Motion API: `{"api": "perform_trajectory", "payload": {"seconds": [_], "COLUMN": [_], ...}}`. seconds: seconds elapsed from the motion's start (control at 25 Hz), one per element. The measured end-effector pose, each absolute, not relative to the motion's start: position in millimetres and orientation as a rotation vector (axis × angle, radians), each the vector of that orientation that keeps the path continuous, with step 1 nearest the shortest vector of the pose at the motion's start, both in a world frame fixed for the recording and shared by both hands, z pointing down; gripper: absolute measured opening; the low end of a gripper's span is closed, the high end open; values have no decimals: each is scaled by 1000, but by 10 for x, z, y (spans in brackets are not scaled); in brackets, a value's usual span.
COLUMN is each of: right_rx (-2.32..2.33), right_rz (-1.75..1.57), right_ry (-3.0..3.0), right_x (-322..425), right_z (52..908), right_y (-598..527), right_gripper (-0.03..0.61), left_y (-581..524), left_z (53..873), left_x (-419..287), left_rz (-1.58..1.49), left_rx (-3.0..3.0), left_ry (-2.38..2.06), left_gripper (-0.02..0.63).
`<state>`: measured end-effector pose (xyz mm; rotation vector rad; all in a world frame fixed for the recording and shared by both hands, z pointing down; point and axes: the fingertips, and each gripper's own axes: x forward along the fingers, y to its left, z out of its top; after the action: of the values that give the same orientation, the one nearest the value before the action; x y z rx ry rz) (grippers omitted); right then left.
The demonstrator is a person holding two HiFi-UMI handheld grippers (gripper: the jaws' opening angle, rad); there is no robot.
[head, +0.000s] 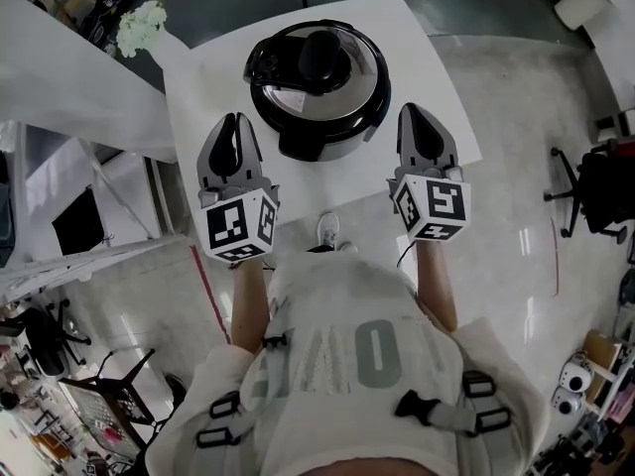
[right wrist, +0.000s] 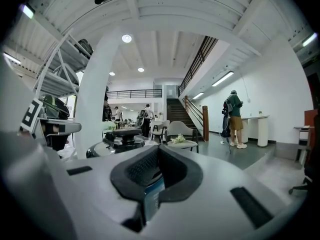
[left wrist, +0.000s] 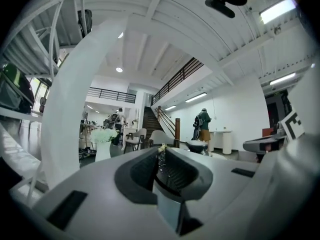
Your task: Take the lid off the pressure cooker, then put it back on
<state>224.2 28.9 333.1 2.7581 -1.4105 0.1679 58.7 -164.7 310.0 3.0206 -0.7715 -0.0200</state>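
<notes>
Head view: nothing done yet, with lid (head: 317, 65) seated on pressure cooker (head: 319, 135) mid-desk (head: 203, 82), left gripper (head: 233, 119) and right gripper (head: 414, 111) flanking, jaws closed, empty.

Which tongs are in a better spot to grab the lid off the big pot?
Probably the right tongs, but only just. Both sit shut and empty beside the pressure cooker, with the left tongs about as near. The lid knob looks bigger and clearer in the right gripper view.
</notes>
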Motion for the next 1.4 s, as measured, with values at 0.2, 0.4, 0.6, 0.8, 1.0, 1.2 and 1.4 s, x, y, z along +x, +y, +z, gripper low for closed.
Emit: {"api": "perform_trajectory", "payload": {"seconds": [0.2,0.4,0.6,0.8,1.0,1.2,1.4], "right_rx": [2812,2849,2810,2773,2752,2695,2579], "right_rz": [194,224,232,222,195,164,103], "right_ry": [-1498,-1544,-1534,-1548,-1566,-1632,-1798], "right_x": [2318,2372,2351,2321,2318,2452,2657], "right_z": [3309,3289,3356,3361,3347,3267,3148], "right_y": [250,242,201,124,74,-6,-281], "right_gripper": [399,413,413,413,411,411,411], "left_y": [-1626,-1677,-1708,-1754,-1815,-1847,-1869], "left_z": [3049,3083,3125,3127,3176,3160,3114], "left_x": [644,642,656,665,681,667,571], "left_rz": [-134,-93,-75,-82,-82,-79,-116], "left_rx": [2934,2954,2944,2950,2945,2939,2888], "left_ry": [-613,-626,-616,-611,-622,-694,-881], "left_gripper": [364,436,436,436,436,436,436]}}
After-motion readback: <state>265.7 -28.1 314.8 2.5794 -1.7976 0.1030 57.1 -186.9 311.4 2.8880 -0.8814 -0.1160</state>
